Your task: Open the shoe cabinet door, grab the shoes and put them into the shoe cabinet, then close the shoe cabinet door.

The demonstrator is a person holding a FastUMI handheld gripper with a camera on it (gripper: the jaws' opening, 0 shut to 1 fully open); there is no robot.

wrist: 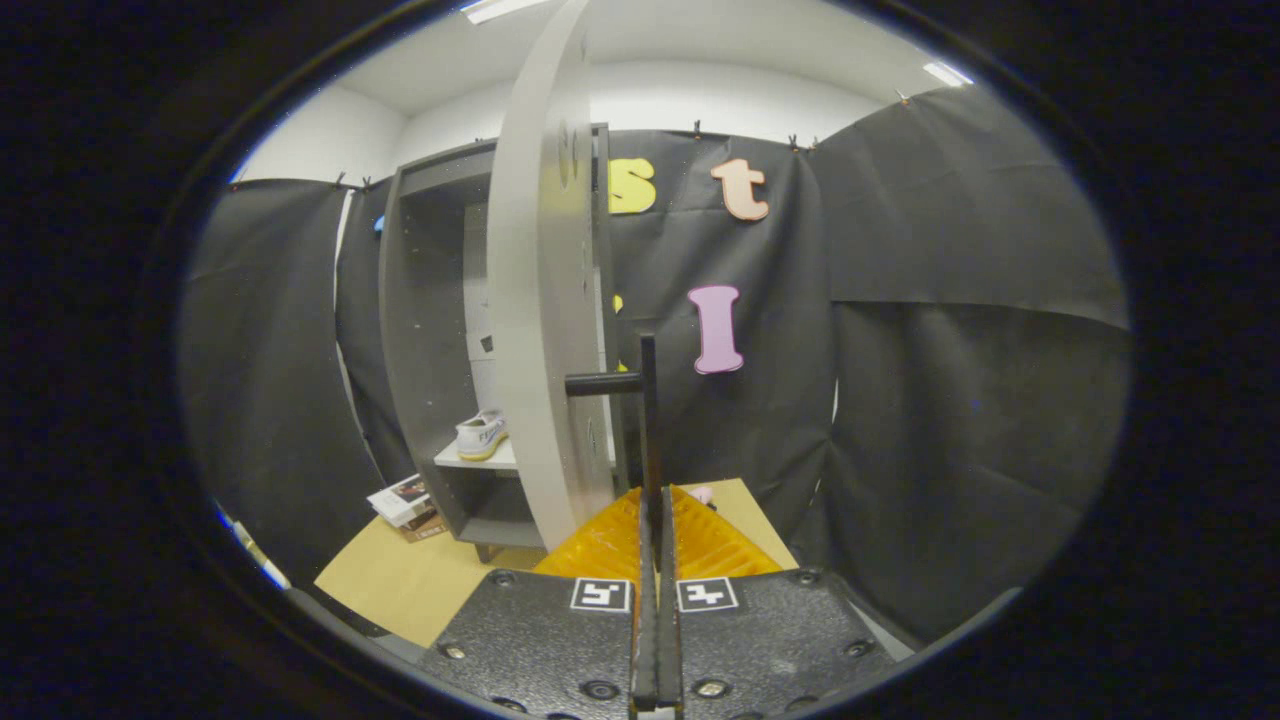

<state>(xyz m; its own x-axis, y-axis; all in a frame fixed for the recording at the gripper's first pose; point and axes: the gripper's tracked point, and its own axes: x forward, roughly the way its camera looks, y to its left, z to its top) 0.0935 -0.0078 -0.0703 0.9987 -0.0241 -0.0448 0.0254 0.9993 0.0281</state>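
Inside the shoe cabinet sits a shoe; tongs pinch its door handle

The shoe cabinet is showing dark grey walls, its door and shelf are looking pale grey, the shoe white with yellowish sole.

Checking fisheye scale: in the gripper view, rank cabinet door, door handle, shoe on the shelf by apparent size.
1. Cabinet door, close to the camera, so inflated.
2. Door handle, its bar clamped between the hand-held gripper fingers.
3. Shoe, farther back on the shelf.
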